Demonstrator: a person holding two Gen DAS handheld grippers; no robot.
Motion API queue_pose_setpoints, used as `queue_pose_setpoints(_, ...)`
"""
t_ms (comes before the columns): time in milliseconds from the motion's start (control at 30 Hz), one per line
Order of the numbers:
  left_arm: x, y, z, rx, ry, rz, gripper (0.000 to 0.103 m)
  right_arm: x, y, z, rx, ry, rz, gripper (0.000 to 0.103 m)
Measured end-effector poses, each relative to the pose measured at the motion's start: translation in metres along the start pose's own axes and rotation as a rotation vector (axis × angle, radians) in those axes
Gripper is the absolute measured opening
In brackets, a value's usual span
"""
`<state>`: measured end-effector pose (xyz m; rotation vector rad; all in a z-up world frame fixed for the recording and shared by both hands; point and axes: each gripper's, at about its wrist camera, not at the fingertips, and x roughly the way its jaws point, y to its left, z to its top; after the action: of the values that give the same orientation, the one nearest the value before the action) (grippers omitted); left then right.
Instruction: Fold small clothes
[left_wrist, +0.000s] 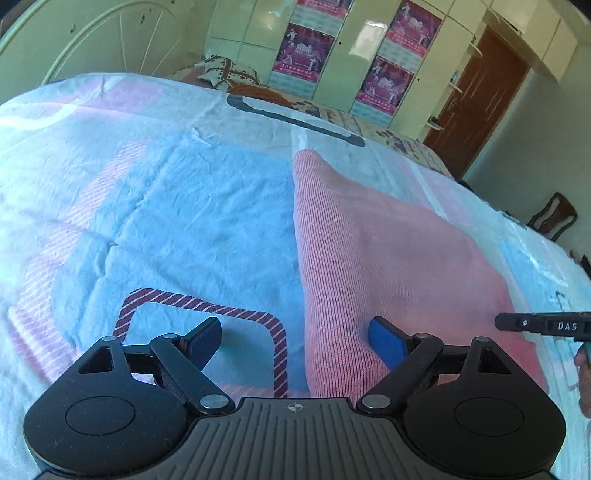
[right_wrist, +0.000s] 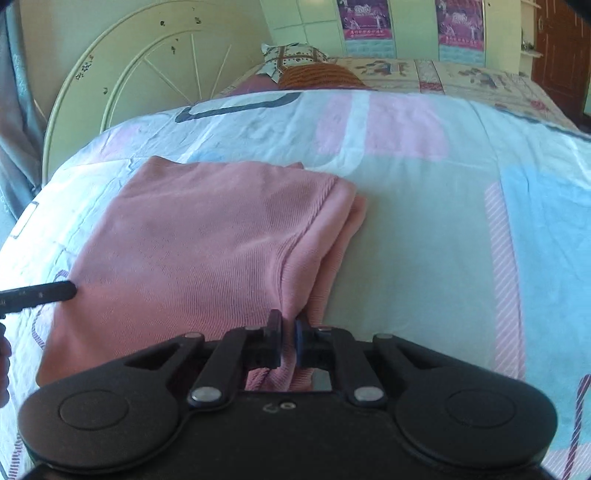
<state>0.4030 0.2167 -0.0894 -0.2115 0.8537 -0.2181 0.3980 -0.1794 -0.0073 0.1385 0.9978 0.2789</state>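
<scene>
A pink ribbed knit garment (left_wrist: 388, 258) lies folded on the bed; it also shows in the right wrist view (right_wrist: 207, 243). My left gripper (left_wrist: 295, 338) is open and empty, hovering over the garment's left edge, its blue pad over the pink cloth. My right gripper (right_wrist: 289, 338) is shut on the garment's folded right edge, with pink cloth pinched between its pads. Part of the right gripper (left_wrist: 543, 325) enters the left wrist view at the far right. A dark tip of the left gripper (right_wrist: 40, 295) shows at the left of the right wrist view, at the garment's left side.
The garment rests on a light blue, pink and white patterned bedsheet (left_wrist: 166, 206). A cream metal headboard (right_wrist: 147, 74) and pillows (right_wrist: 295, 55) stand at the bed's far end. Wardrobes with posters (left_wrist: 369, 55), a brown door (left_wrist: 480, 103) and a wooden chair (left_wrist: 554, 218) stand beyond.
</scene>
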Motion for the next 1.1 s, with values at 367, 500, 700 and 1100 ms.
queue_pose_setpoints(367,-0.054,-0.013,-0.055,0.053,0.006,0.087,0.087,-0.046,0.037,-0.044,-0.155,-0.012,0.006,0.016)
queue_pose_setpoints(500,-0.05,-0.019,-0.074,0.091,0.022,0.175,0.087,-0.03,0.027,-0.052,-0.155,0.016,-0.097,0.01)
queue_pose_setpoints(700,-0.054,-0.023,-0.077,0.077,0.018,0.217,0.087,-0.02,0.009,-0.065,-0.132,0.027,-0.203,0.003)
queue_pose_setpoints(1100,-0.087,-0.067,-0.113,0.131,0.0,0.234,0.087,-0.088,0.015,-0.112,-0.066,-0.071,-0.11,0.021)
